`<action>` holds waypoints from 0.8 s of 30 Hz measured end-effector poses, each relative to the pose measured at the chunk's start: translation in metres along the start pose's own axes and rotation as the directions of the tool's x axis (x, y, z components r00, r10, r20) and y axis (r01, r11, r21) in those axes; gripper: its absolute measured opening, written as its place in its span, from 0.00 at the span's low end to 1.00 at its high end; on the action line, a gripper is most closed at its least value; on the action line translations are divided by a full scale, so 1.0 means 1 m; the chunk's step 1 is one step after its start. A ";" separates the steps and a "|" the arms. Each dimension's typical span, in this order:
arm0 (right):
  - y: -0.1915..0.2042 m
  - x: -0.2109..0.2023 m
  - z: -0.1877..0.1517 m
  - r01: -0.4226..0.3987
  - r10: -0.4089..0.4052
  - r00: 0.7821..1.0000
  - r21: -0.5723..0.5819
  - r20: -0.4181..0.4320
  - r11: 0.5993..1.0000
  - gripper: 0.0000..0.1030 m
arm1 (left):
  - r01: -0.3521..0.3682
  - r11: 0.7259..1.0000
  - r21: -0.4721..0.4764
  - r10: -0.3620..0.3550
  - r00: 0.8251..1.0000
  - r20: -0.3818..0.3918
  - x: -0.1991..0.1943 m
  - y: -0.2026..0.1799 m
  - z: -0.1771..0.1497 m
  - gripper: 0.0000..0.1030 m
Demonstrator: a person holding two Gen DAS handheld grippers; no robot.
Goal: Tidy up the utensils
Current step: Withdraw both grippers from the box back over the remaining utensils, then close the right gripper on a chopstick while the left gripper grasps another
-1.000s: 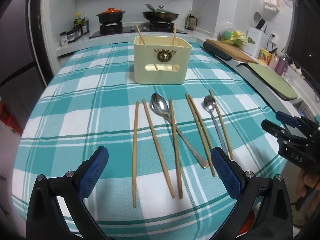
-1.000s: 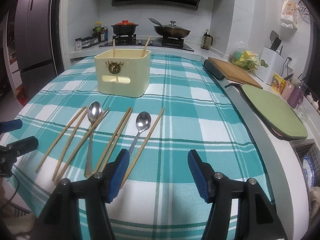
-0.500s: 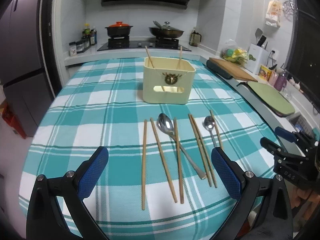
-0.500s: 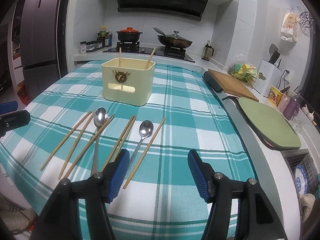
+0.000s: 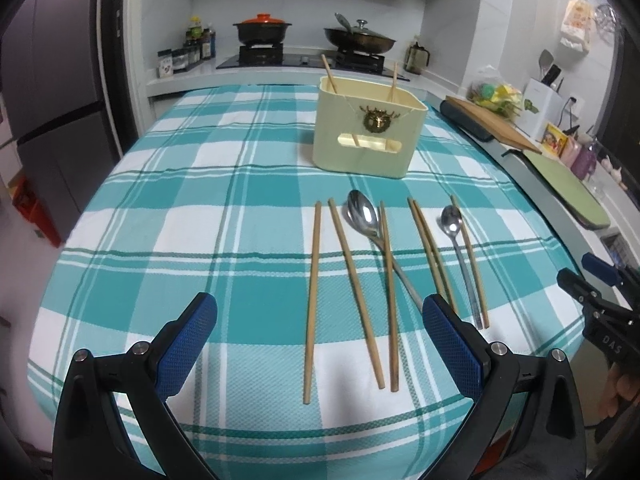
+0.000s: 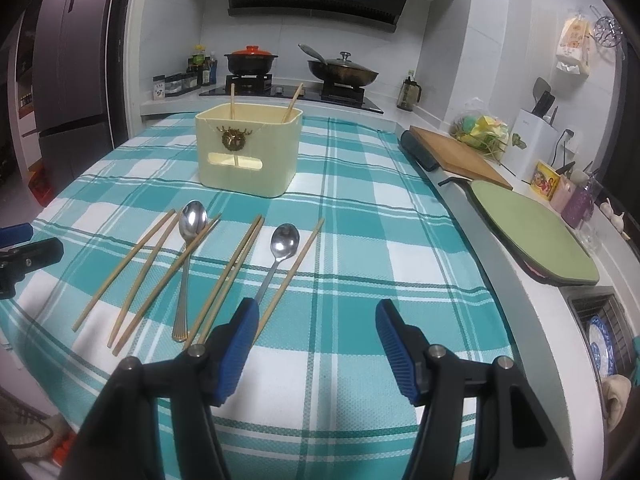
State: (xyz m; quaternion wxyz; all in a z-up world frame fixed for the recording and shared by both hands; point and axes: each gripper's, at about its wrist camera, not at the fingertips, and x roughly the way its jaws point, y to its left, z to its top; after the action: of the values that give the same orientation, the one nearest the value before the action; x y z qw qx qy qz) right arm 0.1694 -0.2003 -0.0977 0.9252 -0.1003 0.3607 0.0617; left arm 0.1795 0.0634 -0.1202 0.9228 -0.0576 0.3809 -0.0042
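My left gripper (image 5: pixel 320 340) and right gripper (image 6: pixel 316 344) hover with jaws apart, empty, above the checked tablecloth (image 5: pixel 200 240); chopsticks (image 5: pixel 312 280) and spoons (image 5: pixel 362 214) lie before the cream holder (image 5: pixel 368 140).

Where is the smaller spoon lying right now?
The smaller spoon lies on the checked tablecloth, right of the chopstick pair, a single chopstick just beyond it, in front of the cream holder.

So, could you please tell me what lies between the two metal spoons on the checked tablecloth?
Three wooden chopsticks: one crossing the larger spoon's handle, then a close pair before the smaller spoon, in both views.
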 end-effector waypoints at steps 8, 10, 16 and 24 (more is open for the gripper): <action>-0.010 0.019 -0.009 -0.018 0.021 0.999 0.060 -0.043 0.998 0.60 | -0.026 0.999 -0.024 0.025 0.998 -0.053 0.027 0.014 -0.007 0.99; -0.013 0.026 -0.012 -0.027 0.031 0.998 0.081 -0.057 0.996 0.60 | -0.034 0.999 -0.030 0.031 0.997 -0.071 0.036 0.018 -0.009 0.99; -0.025 0.047 -0.020 -0.058 0.073 0.994 0.160 -0.087 0.985 0.60 | -0.062 0.998 -0.014 0.060 0.994 -0.096 0.061 0.028 -0.005 0.99; -0.026 0.090 -0.010 -0.122 0.155 0.978 0.224 -0.138 0.967 0.48 | -0.092 0.996 0.010 0.092 0.989 -0.113 0.092 0.034 0.006 0.99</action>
State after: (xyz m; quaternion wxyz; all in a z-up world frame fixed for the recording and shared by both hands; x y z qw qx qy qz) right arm 0.2337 -0.2241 -0.1622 0.8933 0.0208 0.4419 0.0792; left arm 0.2475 0.0929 -0.1843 0.8991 -0.0376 0.4347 0.0342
